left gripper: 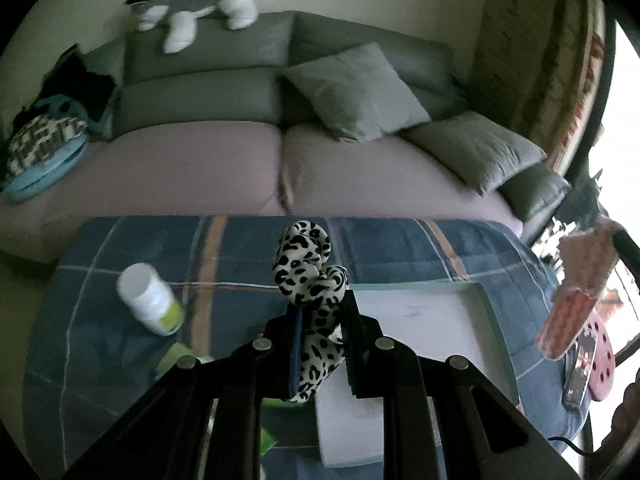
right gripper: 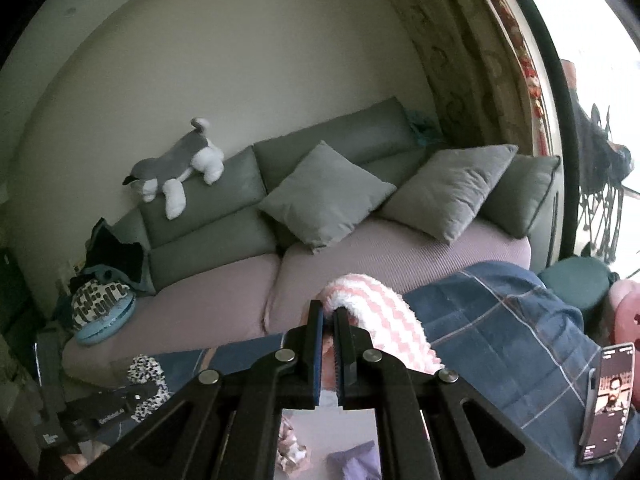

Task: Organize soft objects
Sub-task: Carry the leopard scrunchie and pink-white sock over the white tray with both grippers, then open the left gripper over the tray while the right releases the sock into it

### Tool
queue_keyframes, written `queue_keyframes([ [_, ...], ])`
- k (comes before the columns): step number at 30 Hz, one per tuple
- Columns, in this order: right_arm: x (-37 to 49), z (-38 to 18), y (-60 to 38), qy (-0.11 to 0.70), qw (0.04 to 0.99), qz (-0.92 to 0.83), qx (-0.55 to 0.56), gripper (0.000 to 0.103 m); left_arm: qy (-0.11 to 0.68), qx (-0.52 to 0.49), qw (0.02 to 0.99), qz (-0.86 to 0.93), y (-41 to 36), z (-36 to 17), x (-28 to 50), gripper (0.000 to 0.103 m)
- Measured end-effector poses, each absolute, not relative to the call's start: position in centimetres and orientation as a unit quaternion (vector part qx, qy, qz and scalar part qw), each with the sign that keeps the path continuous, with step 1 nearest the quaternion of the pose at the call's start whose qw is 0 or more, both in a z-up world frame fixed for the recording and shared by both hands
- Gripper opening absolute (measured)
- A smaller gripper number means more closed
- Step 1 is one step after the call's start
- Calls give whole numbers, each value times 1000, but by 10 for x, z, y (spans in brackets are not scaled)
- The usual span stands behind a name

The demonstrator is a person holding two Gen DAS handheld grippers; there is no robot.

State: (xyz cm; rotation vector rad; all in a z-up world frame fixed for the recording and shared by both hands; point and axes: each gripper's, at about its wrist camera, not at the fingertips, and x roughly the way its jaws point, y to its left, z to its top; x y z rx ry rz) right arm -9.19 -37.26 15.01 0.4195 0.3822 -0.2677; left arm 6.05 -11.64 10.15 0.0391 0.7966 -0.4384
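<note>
Your left gripper [left gripper: 320,344] has its jaws closed narrow on a black-and-white leopard-spotted fabric scrunchie [left gripper: 310,276], held up above the blue plaid blanket [left gripper: 400,248]; your right gripper [right gripper: 329,350] is pinched tight on a pink-and-white striped fluffy sock [right gripper: 376,320], which curls out past the fingertips. Around the left gripper you have a white plastic bottle with a yellow-green label [left gripper: 150,300] lying tilted on the blanket to its left, a shallow white tray with a pale green rim [left gripper: 486,300] just to its right, and green items under the arms (too hidden to name). Behind stands a grey-backed sofa with mauve seat cushions [left gripper: 180,168], grey square pillows [left gripper: 354,92] on it, and a grey-and-white plush dog [left gripper: 196,8] draped over the backrest. Only the right wrist view shows clearly a phone with a lit screen [right gripper: 608,400] leaning at the blanket's right edge; the left view catches it blurred beside the hanging sock [left gripper: 576,292]. The right view shows the scrunchie [right gripper: 146,376] partly behind the other gripper, low left
</note>
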Motion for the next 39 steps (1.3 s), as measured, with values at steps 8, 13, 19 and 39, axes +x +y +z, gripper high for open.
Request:
queue_keyframes([
  [8, -74, 124, -379, 223, 941, -114, 227, 5, 398, 53, 878, -261, -173, 78, 58, 18],
  [13, -58, 104, -381, 251, 934, -101, 235, 5, 413, 67, 862, -285, -199, 56, 59, 19],
  [19, -25, 53, -384, 323, 909, -92, 247, 5, 444, 76, 844, -292, -220, 23, 66, 19],
  [39, 13, -45, -389, 477, 832, -115, 259, 7, 485, 84, 817, -302, -246, -22, 74, 20],
])
